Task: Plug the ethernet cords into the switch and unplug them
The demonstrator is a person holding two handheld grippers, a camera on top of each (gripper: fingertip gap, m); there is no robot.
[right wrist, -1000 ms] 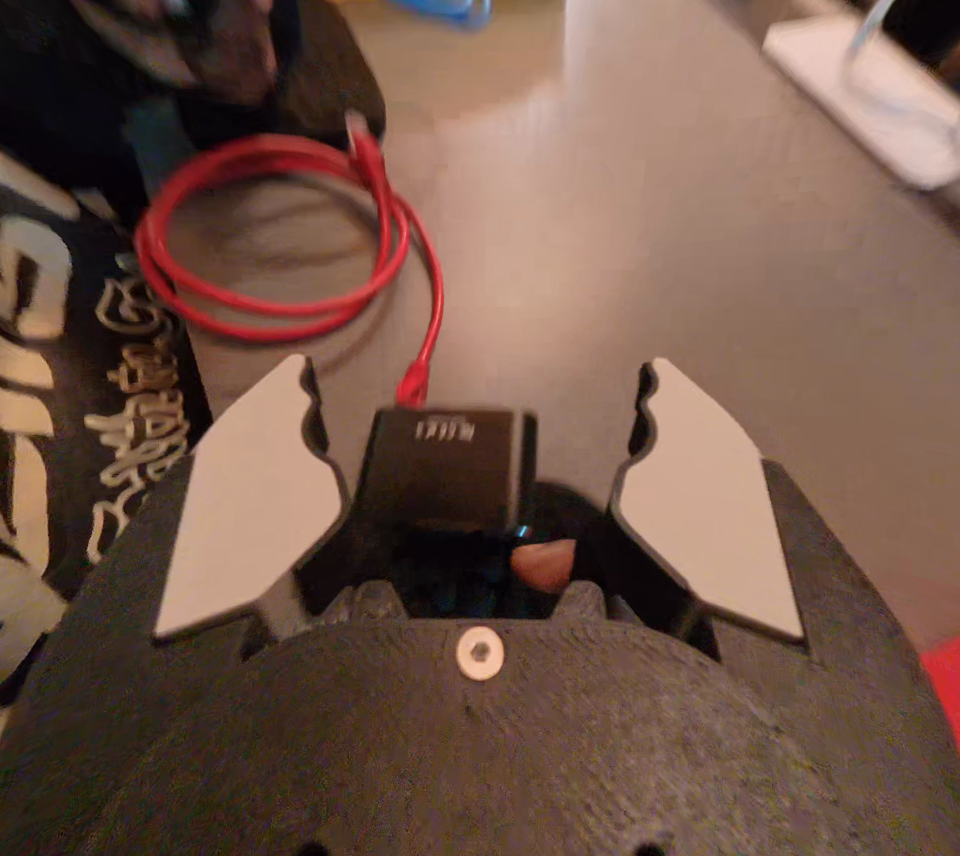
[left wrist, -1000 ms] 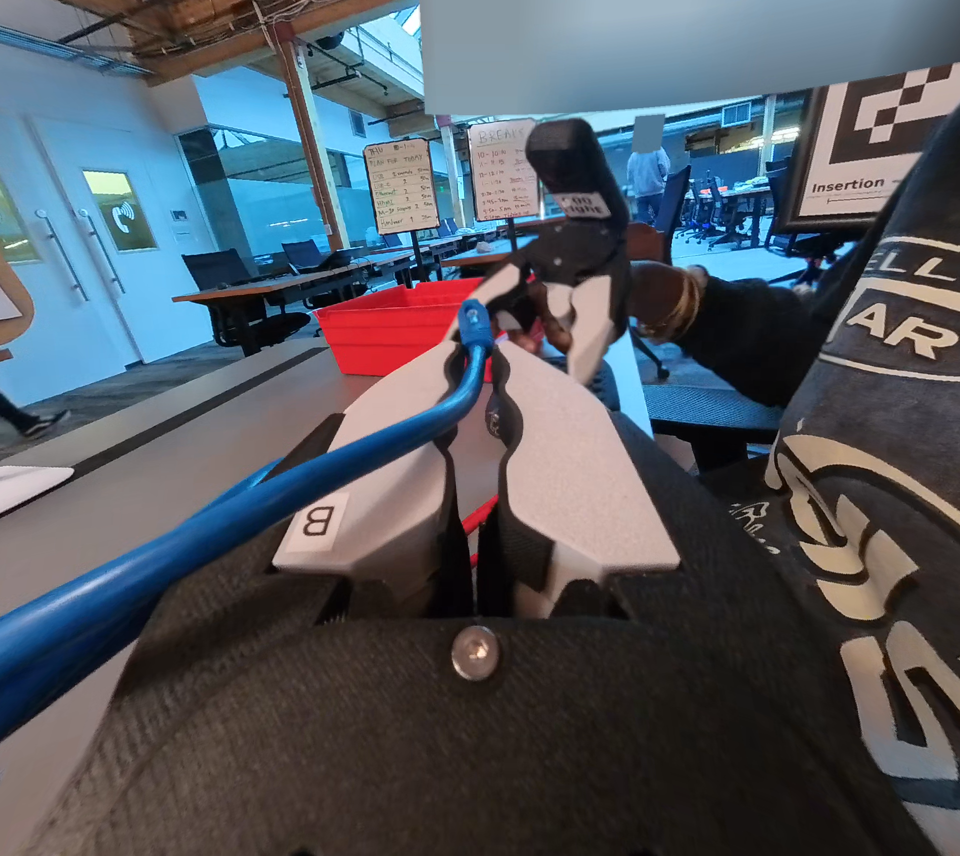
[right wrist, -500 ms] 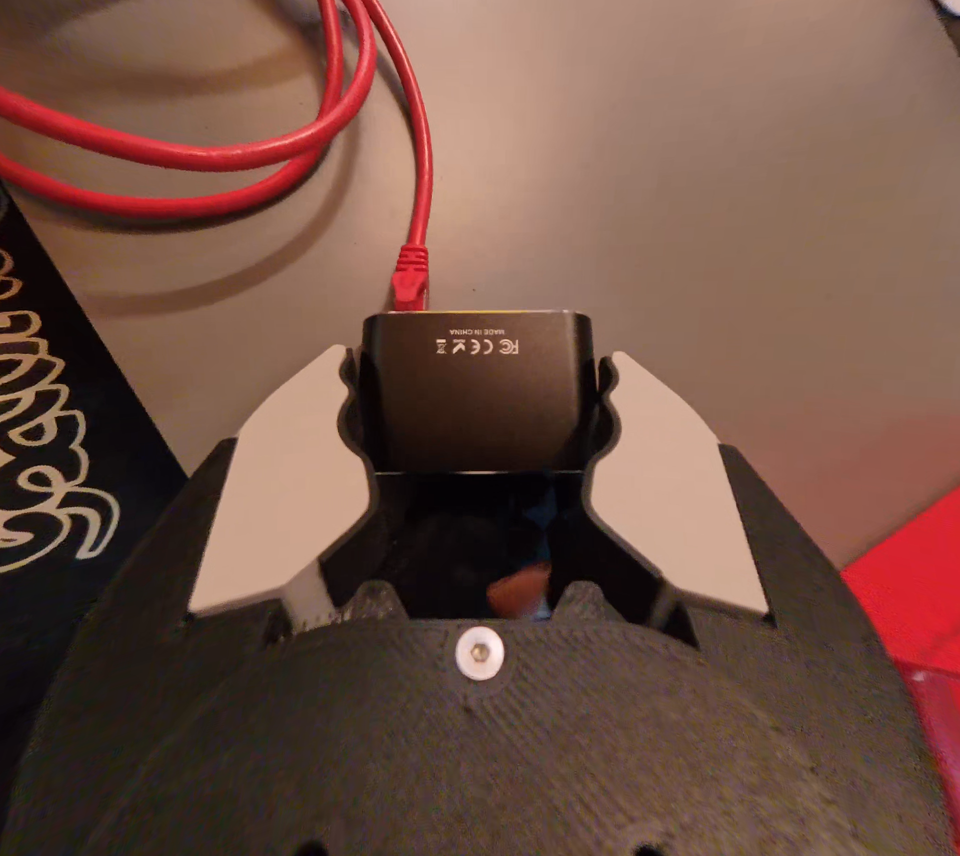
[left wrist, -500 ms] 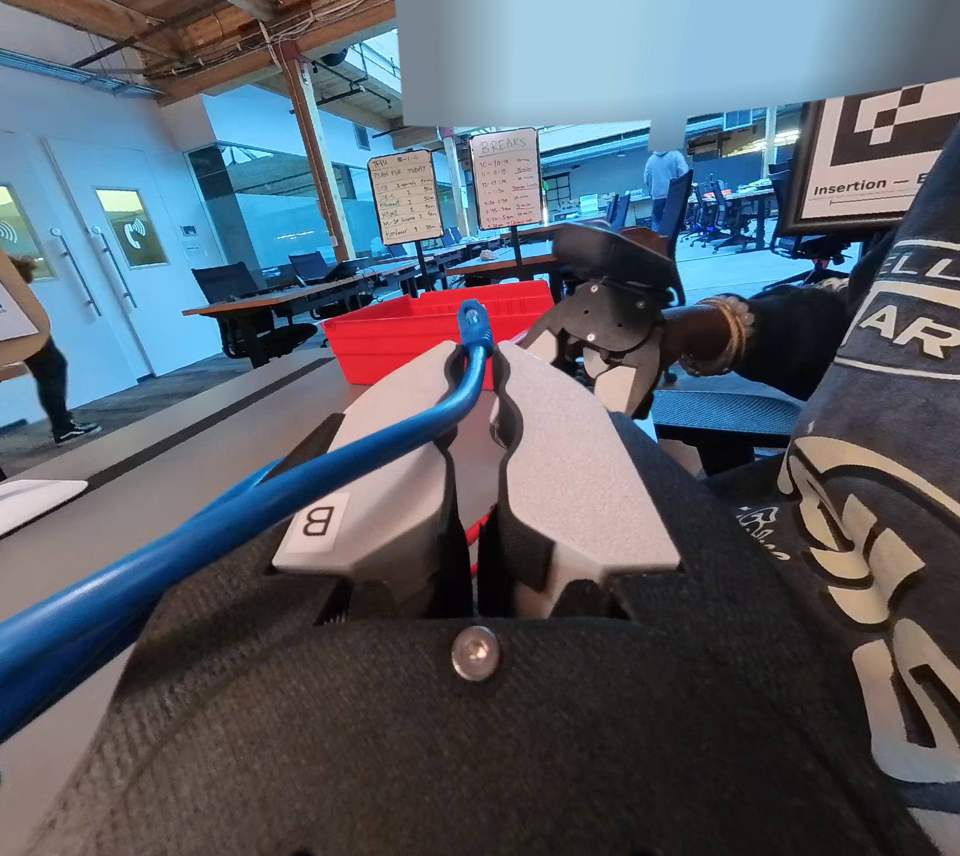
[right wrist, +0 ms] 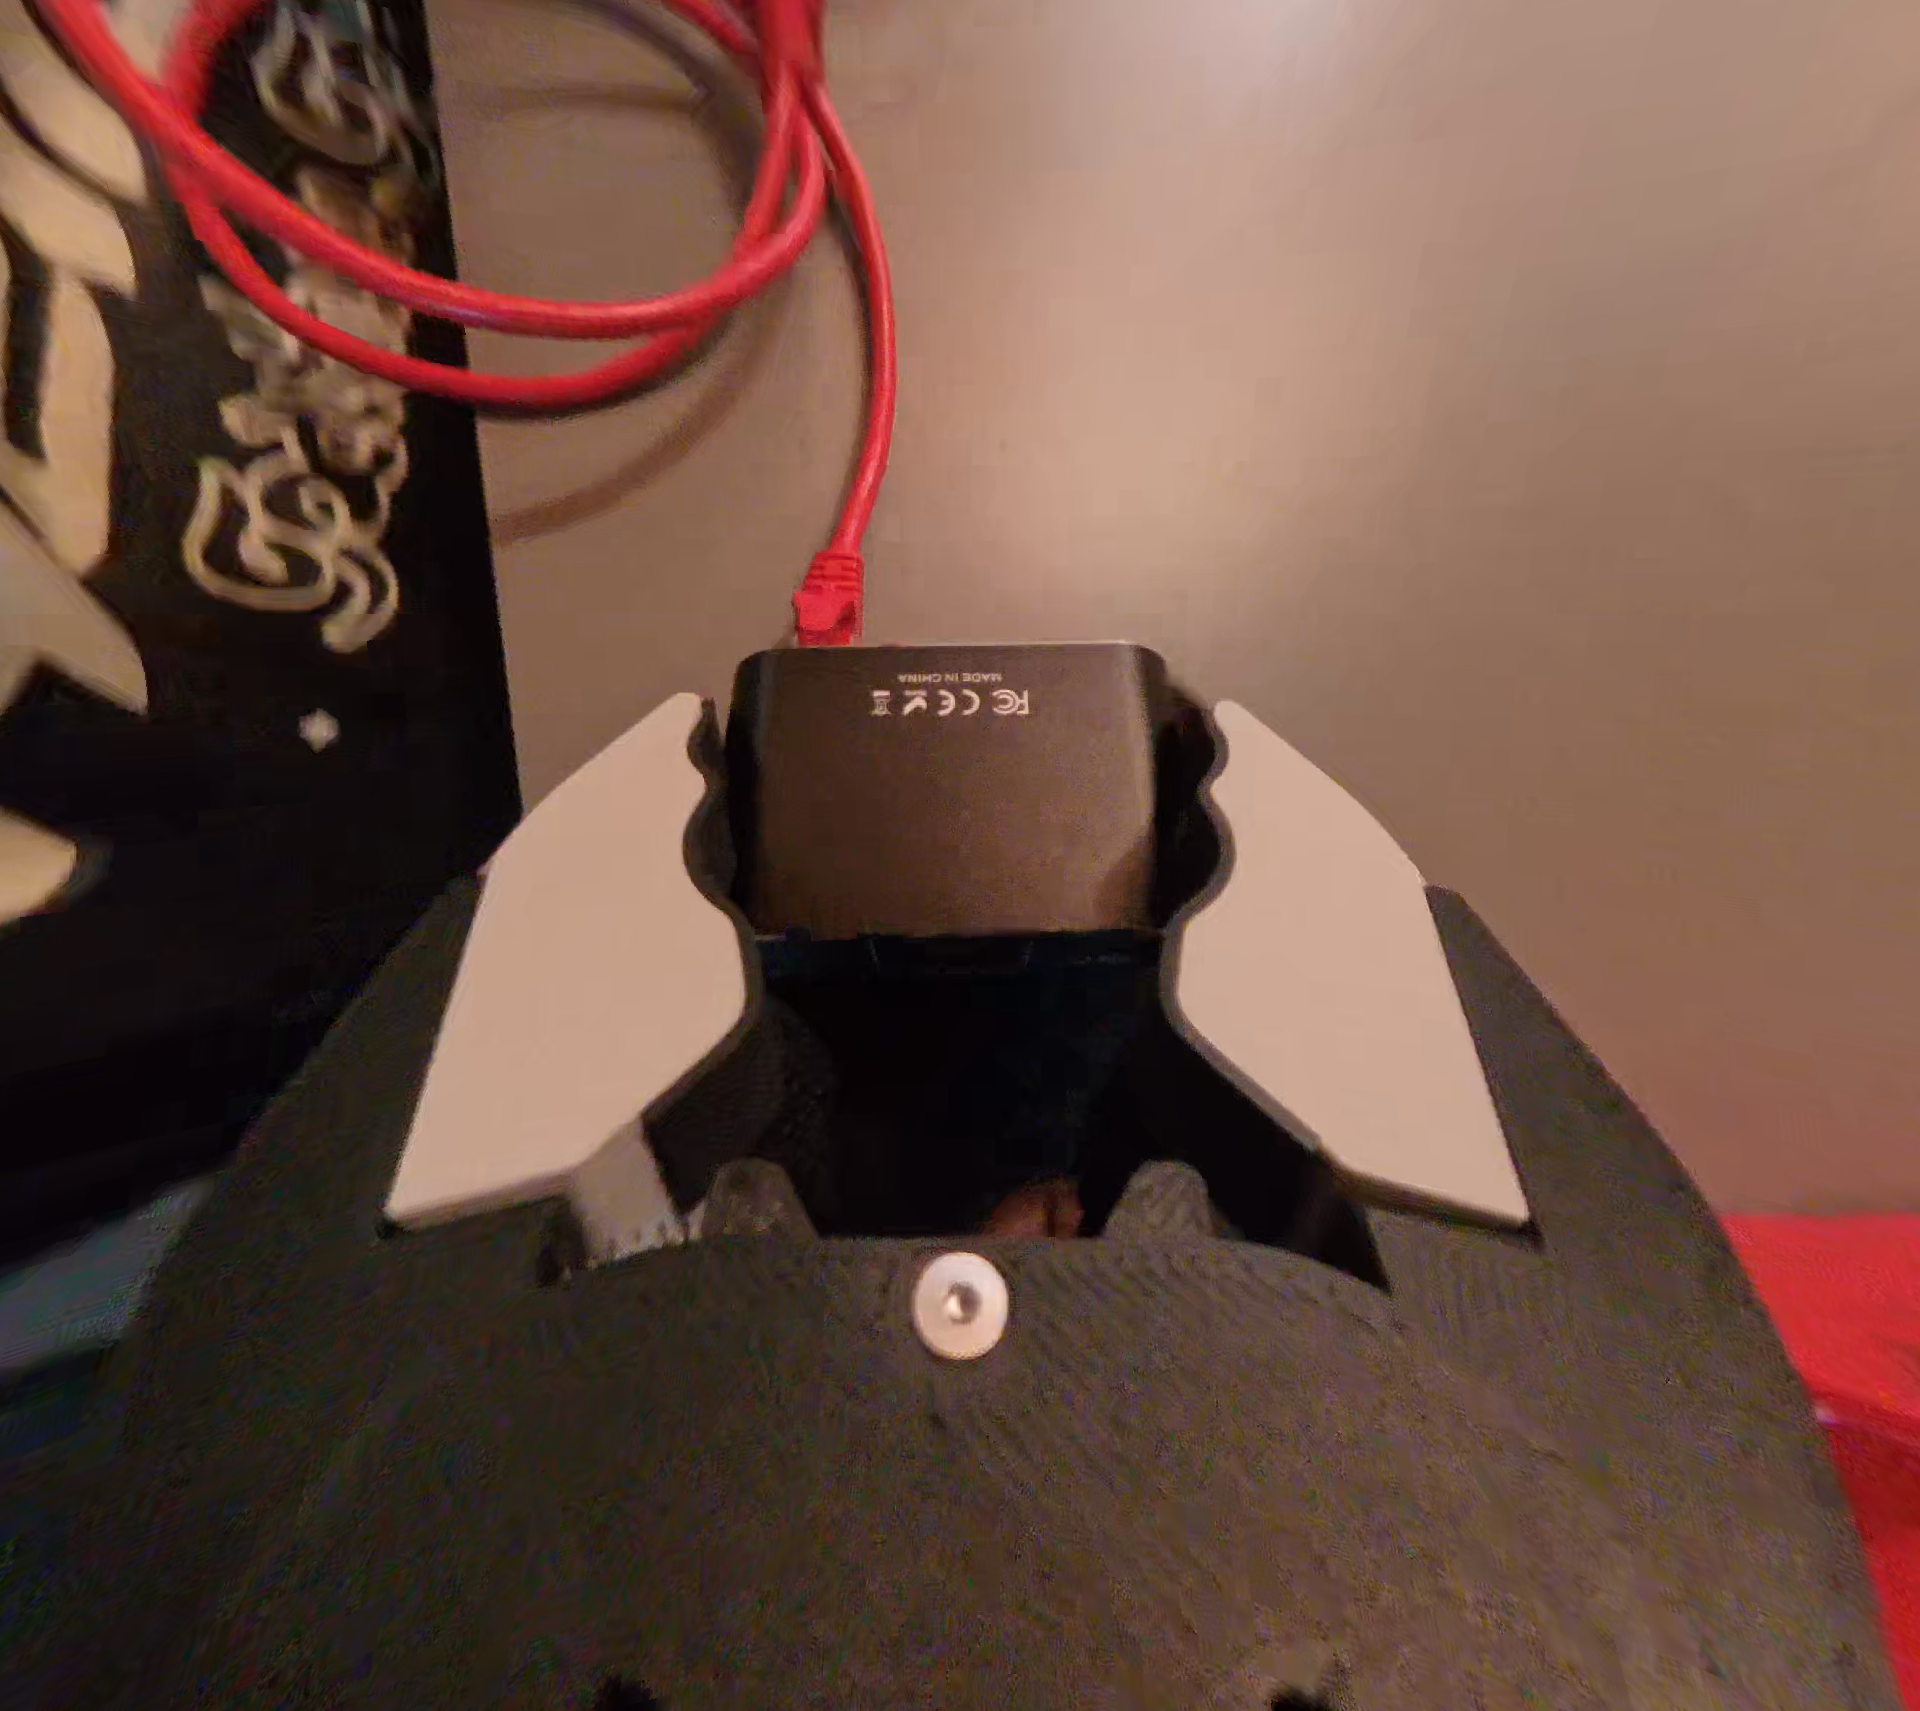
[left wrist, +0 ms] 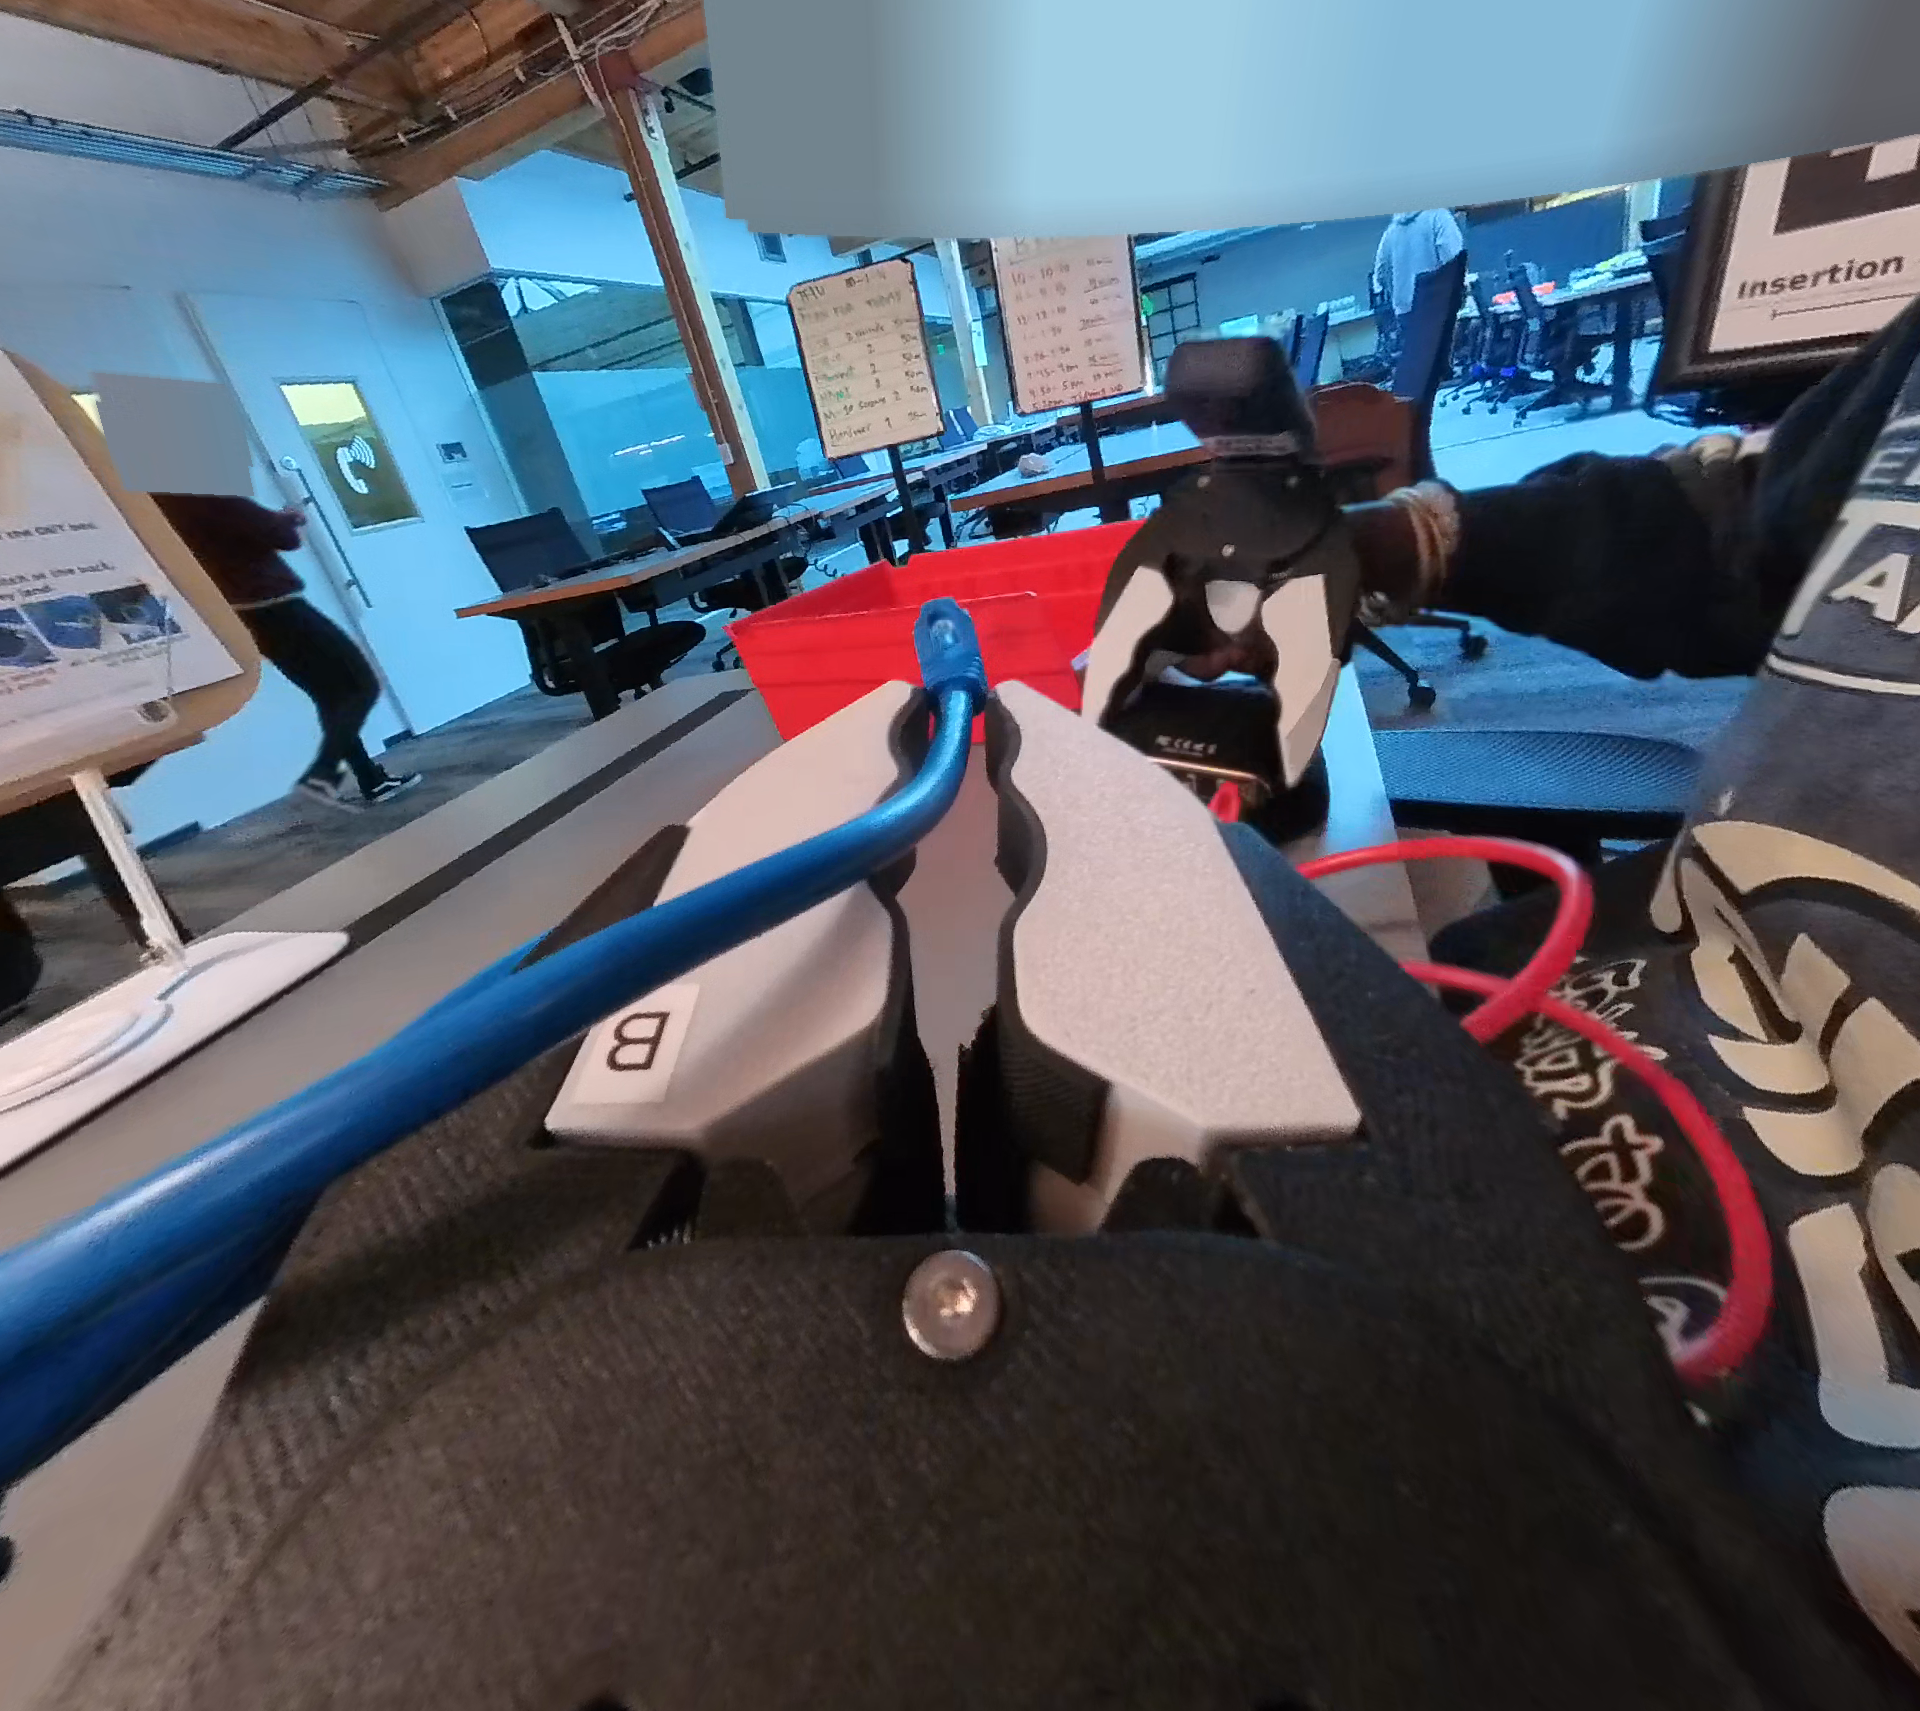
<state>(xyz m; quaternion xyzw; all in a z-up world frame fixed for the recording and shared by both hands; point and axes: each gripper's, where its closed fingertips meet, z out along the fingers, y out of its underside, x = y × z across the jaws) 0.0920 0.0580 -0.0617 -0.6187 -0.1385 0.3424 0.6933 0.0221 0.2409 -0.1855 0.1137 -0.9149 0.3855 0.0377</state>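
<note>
My left gripper [left wrist: 982, 711] is shut on a blue ethernet cord [left wrist: 727, 913]; its plug [left wrist: 943, 643] sticks up past the fingertips. My right gripper [right wrist: 961, 726] is shut on the sides of a small black switch [right wrist: 940, 799] over the grey table [right wrist: 1403, 311]. A red ethernet cord [right wrist: 878, 373] is plugged into the switch's far face, and its coil [right wrist: 436, 300] lies at the left, partly on dark printed clothing. In the left wrist view the right gripper [left wrist: 1210, 705] holds the switch [left wrist: 1195, 742] ahead and right of the blue plug; the red cord [left wrist: 1558, 923] loops at the right.
A red bin [left wrist: 862, 653] stands at the table's far end and shows at the lower right of the right wrist view [right wrist: 1849, 1349]. A sign stand with a white base [left wrist: 156, 1007] is at the left. A person's dark printed clothing [left wrist: 1818, 986] fills the right side. Spacing between my two grippers at the tips: around 25 cm.
My right gripper closed on the switch and now holds it, with the red coil shifted in view. My left gripper keeps the blue cord and now points more toward the right gripper.
</note>
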